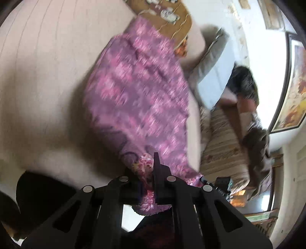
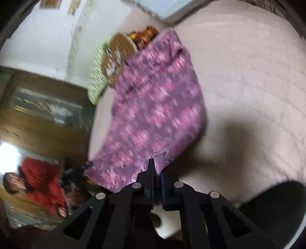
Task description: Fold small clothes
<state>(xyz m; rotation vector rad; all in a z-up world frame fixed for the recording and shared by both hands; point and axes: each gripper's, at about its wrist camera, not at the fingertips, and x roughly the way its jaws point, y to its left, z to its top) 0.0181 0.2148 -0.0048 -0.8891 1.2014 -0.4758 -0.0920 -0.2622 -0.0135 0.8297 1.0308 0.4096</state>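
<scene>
In the left wrist view, the left gripper point(image 1: 151, 172) fills the bottom of the frame, its jaws closed tight on a near corner of the purple patterned garment point(image 1: 141, 95), whose floral pink edge is bunched between them. From that pinched corner the cloth stretches away and upward across the pale pink bed point(image 1: 47, 67), its far end reaching a brown printed cloth point(image 1: 168, 13). To the right lie a grey-edged pillow point(image 1: 214, 63), a striped cover point(image 1: 221, 138) and a person's dark hair point(image 1: 242, 80); a framed picture point(image 1: 292, 86) hangs on the wall. The frame is blurred. In the right wrist view, the right gripper point(image 2: 155, 172) sits lowest, its jaws likewise pressed together on the garment's other near corner point(image 2: 153, 107). The cloth spreads up and away over the bed point(image 2: 248, 86), with the brown printed cloth point(image 2: 118, 53) and a green-and-white patterned item point(image 2: 96, 76) at its far left edge. A person in a red top point(image 2: 42, 178) sits at lower left, before wooden furniture point(image 2: 38, 118).
</scene>
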